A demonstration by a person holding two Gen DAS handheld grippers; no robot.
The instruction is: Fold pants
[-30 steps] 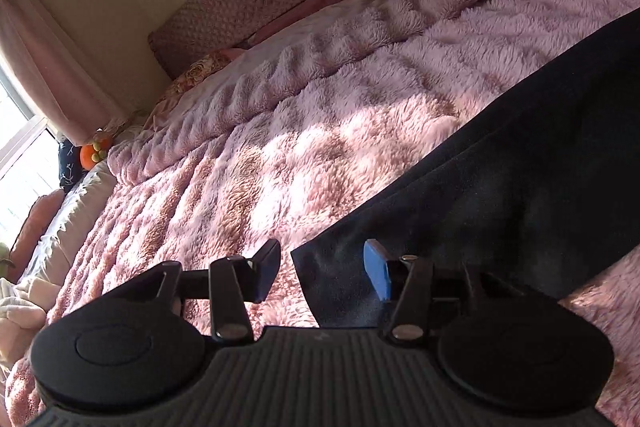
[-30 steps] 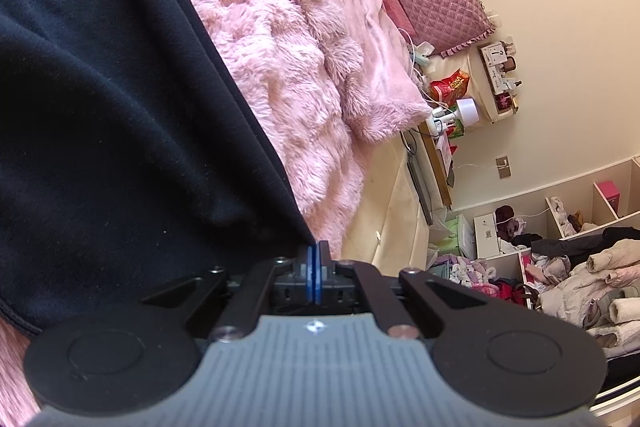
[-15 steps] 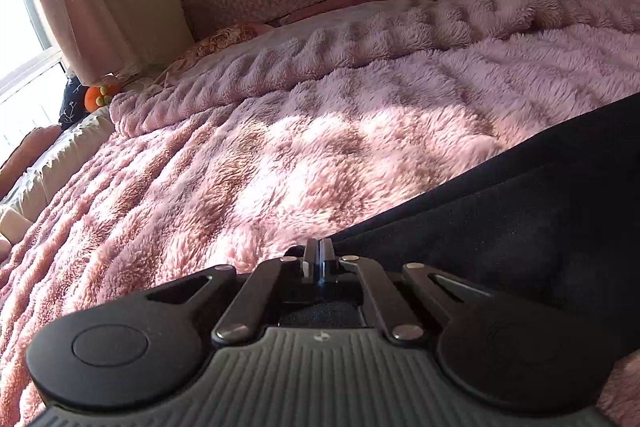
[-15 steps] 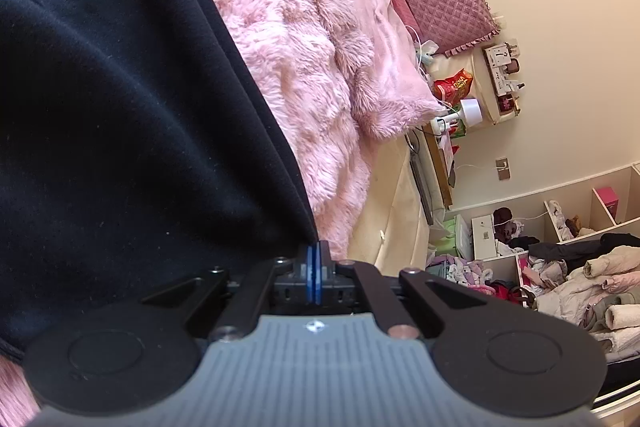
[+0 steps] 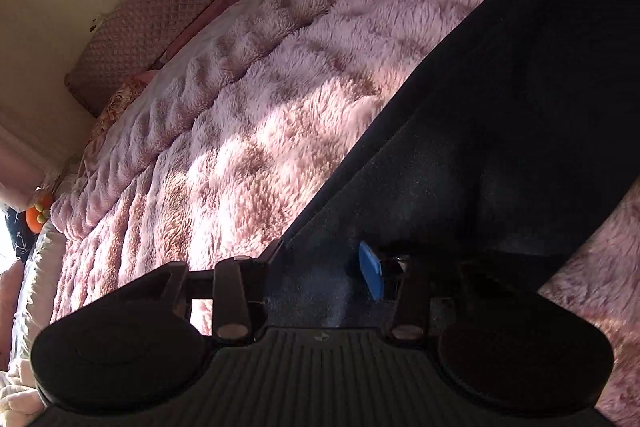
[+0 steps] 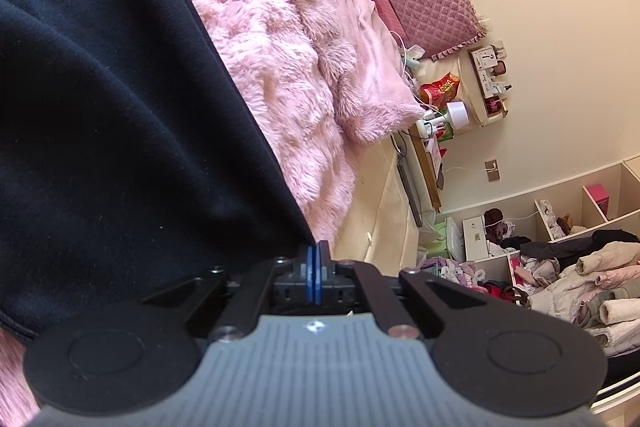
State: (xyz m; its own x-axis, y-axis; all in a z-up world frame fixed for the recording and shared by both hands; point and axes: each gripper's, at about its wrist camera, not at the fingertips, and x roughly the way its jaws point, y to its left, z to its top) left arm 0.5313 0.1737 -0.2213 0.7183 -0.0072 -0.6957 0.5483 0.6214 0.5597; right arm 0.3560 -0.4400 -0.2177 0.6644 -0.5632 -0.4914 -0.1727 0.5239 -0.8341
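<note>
Two grippers work at the near edge of the dark navy pants [image 5: 500, 115], which lie spread over a fluffy pink blanket [image 5: 248, 131] on the bed. The left gripper [image 5: 320, 263] has just been opening and now stands about half apart, its blue pad [image 5: 370, 269] and the opposite finger on either side of a corner of the cloth without pressing it. The right gripper [image 6: 314, 259] is fully closed with its blue pads together, pinching the edge of the pants where the fabric meets the blanket, with cluttered shelves [image 6: 560, 227] beyond.
</note>
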